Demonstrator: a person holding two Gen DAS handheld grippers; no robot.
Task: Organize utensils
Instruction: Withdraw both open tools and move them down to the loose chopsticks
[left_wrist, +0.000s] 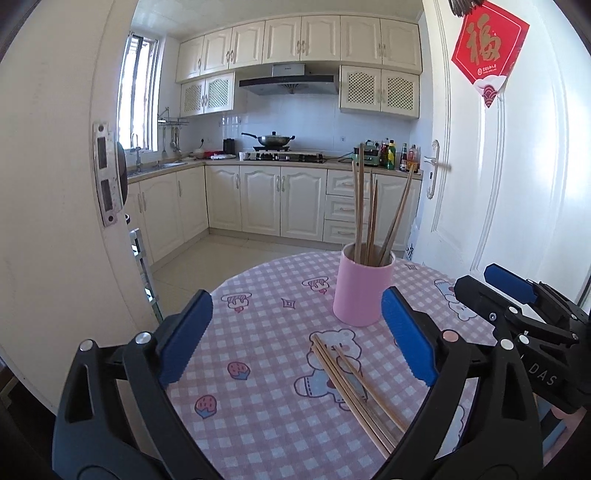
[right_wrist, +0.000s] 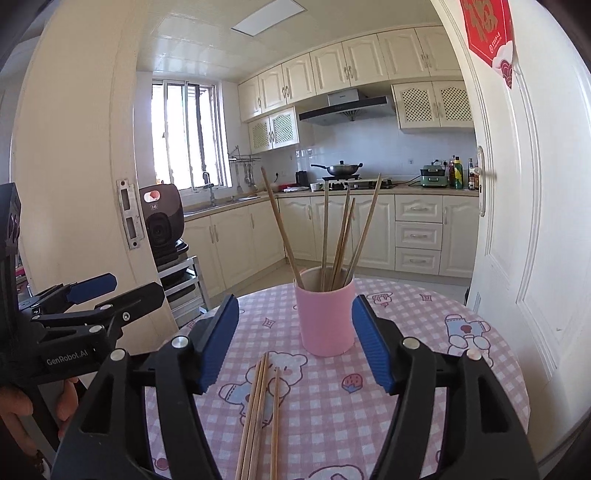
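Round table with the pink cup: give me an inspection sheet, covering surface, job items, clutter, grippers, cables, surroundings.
Surface: round table under a pink checked cloth with bear prints.
Job's things: pink cup upright, holding several chopsticks; loose chopsticks lying flat in front of it.
Clutter: nothing seen.
Grippers: left gripper open, empty; right gripper open, empty.
Cables: nothing seen on the table.
Surroundings: white door open beside the table; kitchen cabinets beyond.
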